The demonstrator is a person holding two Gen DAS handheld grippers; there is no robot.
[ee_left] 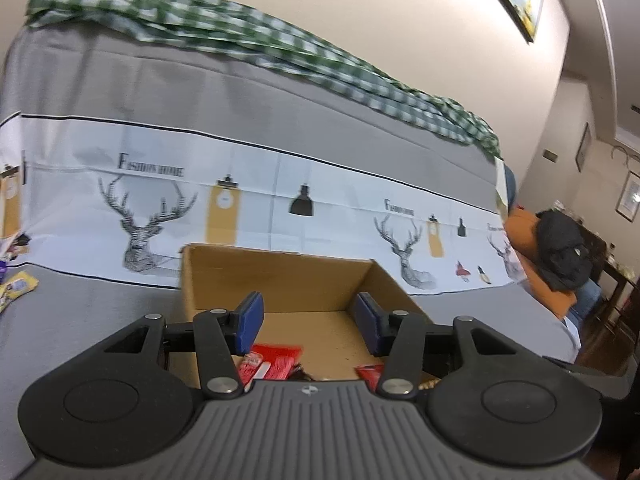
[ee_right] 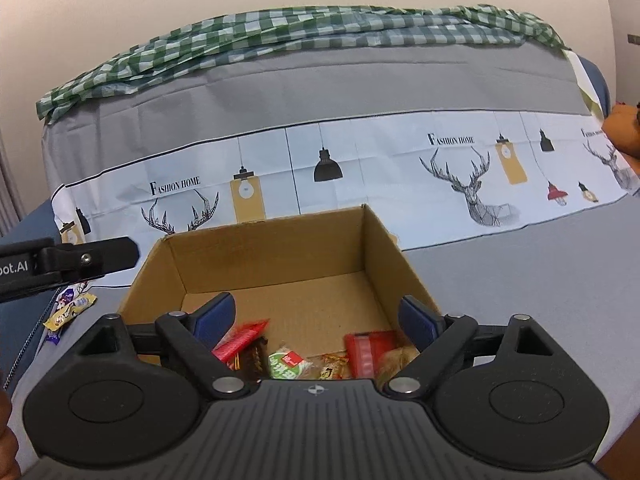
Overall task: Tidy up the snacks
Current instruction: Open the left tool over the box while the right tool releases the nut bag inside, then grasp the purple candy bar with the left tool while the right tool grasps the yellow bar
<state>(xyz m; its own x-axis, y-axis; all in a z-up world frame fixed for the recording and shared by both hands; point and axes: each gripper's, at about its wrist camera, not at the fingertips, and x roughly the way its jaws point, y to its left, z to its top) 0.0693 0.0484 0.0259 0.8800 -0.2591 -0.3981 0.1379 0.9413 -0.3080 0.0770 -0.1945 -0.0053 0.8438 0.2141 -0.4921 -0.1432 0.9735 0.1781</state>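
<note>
Both grippers are over the cardboard box [ee_right: 280, 264] with nothing between their pads. Left gripper [ee_left: 308, 322]: jaws spread wide, empty, poised above the box opening; judged to be positioned for either a release just made or a fresh approach, which cannot be told apart from this view. Right gripper [ee_right: 316, 322]: jaws likewise wide apart and empty, looking down into the same box from the near side; part of the left gripper's body shows at the left edge of its view, so the two stand near each other over the one container. The box sits open-topped on a grey-covered surface, which may be a table or a bed, in front of a printed cloth [ee_right: 360, 160] bearing deer heads and lamps, with a green checked cloth [ee_right: 280, 36] bunched along the top behind. Contents, near end of the box floor only: a red packet [ee_right: 240, 340], a dark-wrapped bar beside it, a green-and-red wrapped item [ee_right: 286, 364], a small amber-wrapped sweet and a second red pack [ee_right: 368, 350]; the far half of the floor is bare. Outstanding: loose snacks [ee_right: 70, 310] lie on the surface outside the box to its left, well apart from either gripper. Judgement: task part done; those remaining wrappers still need collecting into the box.
</note>
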